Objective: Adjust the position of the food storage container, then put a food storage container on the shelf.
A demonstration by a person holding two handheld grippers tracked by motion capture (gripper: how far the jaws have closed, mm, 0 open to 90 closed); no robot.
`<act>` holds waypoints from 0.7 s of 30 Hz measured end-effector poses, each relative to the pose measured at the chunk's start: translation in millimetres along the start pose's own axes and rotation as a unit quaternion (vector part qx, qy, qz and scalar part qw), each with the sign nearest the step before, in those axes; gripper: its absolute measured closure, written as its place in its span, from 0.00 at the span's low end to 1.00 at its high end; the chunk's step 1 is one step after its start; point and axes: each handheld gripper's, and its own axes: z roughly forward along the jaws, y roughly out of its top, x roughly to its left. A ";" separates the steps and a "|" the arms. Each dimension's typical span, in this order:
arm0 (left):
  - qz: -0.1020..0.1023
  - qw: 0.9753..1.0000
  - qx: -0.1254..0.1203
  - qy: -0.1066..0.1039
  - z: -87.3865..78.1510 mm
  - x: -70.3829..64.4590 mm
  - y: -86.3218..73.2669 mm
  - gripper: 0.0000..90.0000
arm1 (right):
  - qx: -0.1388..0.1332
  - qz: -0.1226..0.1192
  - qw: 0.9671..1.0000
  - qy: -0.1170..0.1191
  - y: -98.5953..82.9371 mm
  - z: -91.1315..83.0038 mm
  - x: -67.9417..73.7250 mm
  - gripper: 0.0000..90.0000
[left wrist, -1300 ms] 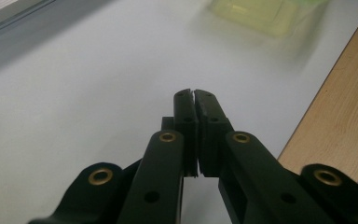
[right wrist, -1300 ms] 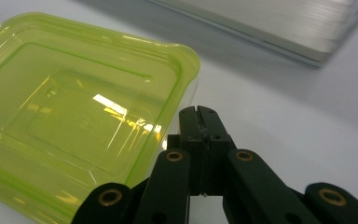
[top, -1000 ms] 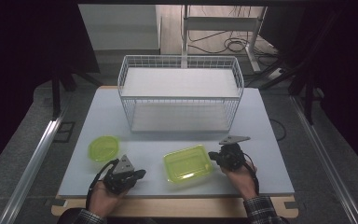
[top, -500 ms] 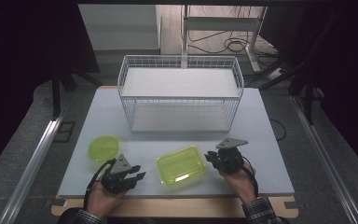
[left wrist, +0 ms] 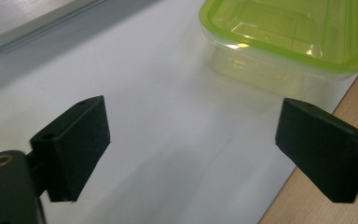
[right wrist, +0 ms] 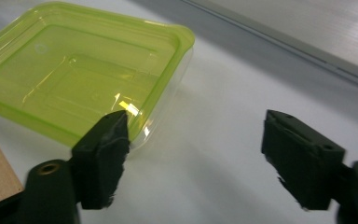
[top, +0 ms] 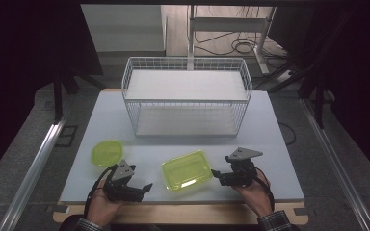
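The high view is dim and soft, its edges from 9 to 3 o'clock sinking into near-black. Light falls from above onto the white table point(top: 274, 144), the brightest area. The wire basket point(top: 187, 96) casts a faint shadow toward 6 o'clock. The left gripper view is brighter, washed pale at centre, with glare on the green-lidded container point(left wrist: 289, 37) at 1 o'clock; the near jaws look slightly blurred. In the right gripper view a sharp highlight sits on the same container point(right wrist: 79, 79) near its 4 o'clock corner.
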 end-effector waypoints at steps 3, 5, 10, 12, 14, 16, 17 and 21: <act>0.005 1.000 0.002 0.000 0.2 -1.3 -1.7 0.08 | 0.000 0.010 1.000 0.005 -4.4 -0.7 -1.8 0.15; 0.006 1.000 0.001 -0.001 0.6 -2.2 -2.4 0.08 | -0.002 0.016 1.000 0.004 -5.9 -1.0 -3.3 0.12; 0.017 1.000 -0.005 -0.002 1.6 -1.7 -3.6 0.04 | -0.008 0.022 1.000 0.009 -6.0 0.3 -5.1 0.08; 0.022 1.000 -0.005 0.001 1.9 -1.0 -4.2 0.04 | -0.007 0.023 1.000 0.008 -6.0 1.5 -5.3 0.06; 0.024 1.000 -0.004 0.003 2.1 -0.5 -4.4 0.04 | -0.004 0.031 0.999 0.014 -5.4 2.5 -6.4 0.06; 0.025 1.000 -0.002 0.004 2.5 -0.8 -4.5 0.04 | -0.001 0.039 0.999 0.013 -4.6 3.8 -6.9 0.06; 0.028 1.000 -0.002 0.005 2.7 -0.8 -4.3 0.04 | 0.001 0.040 0.999 0.014 -3.9 4.3 -7.2 0.05; 0.034 0.999 0.006 0.007 4.4 -1.7 -4.2 0.04 | 0.011 0.059 0.998 0.033 2.6 4.6 -6.7 0.03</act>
